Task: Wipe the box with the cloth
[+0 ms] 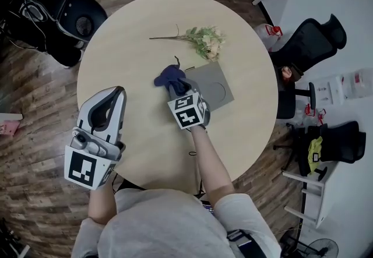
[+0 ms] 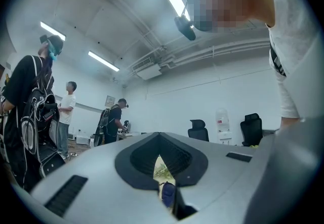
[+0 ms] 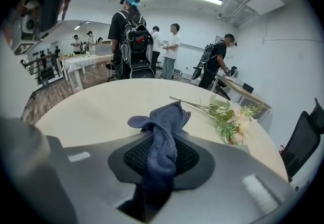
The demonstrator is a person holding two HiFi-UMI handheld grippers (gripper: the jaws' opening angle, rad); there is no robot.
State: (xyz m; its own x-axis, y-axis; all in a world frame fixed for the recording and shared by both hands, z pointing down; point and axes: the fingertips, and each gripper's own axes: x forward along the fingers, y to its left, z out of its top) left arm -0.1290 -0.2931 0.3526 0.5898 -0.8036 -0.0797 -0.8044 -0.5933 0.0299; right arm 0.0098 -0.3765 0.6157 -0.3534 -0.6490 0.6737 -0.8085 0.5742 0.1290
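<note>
A flat grey box [image 1: 217, 84] lies at the middle of the round beige table [image 1: 128, 41]. My right gripper [image 1: 178, 87] sits at the box's left edge, shut on a dark blue cloth [image 1: 168, 76] that bunches out past the jaw tips. In the right gripper view the cloth [image 3: 164, 127] hangs pinched between the jaws of my right gripper [image 3: 162, 160], and the box is hidden under them. My left gripper [image 1: 119, 94] hovers at the table's left side, away from the box. Its jaws stand together with nothing between them [image 2: 161, 167].
A sprig of pale artificial flowers [image 1: 203, 39] lies on the table beyond the box, with the same flowers [image 3: 233, 119] to the right of the cloth. Black office chairs [image 1: 317, 41] stand to the right of the table, and dark gear [image 1: 70, 15] at upper left. Several people [image 3: 131, 36] stand beyond the table.
</note>
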